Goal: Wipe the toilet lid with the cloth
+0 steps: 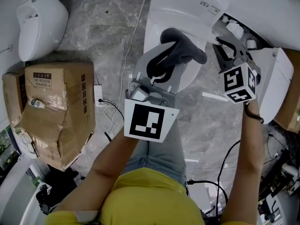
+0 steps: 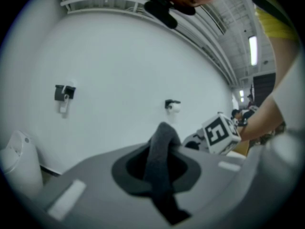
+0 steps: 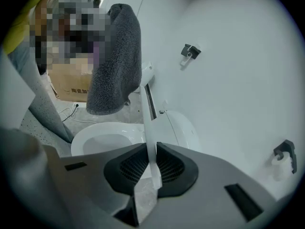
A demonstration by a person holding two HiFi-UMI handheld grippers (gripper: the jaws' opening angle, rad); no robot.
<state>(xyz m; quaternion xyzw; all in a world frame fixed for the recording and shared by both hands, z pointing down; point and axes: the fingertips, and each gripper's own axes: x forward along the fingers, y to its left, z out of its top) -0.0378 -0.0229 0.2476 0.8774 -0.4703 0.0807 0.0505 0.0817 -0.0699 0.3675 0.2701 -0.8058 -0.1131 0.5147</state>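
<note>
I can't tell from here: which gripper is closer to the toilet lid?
Right. The right gripper clamps the toilet lid by its edge; the left gripper, holding the cloth, is off to one side.

left of the toilet the floor is free up to the cardboard box; cables lie there.

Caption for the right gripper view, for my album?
Right tongs clamp the upright toilet lid while a grey cloth hangs nearby.
</note>
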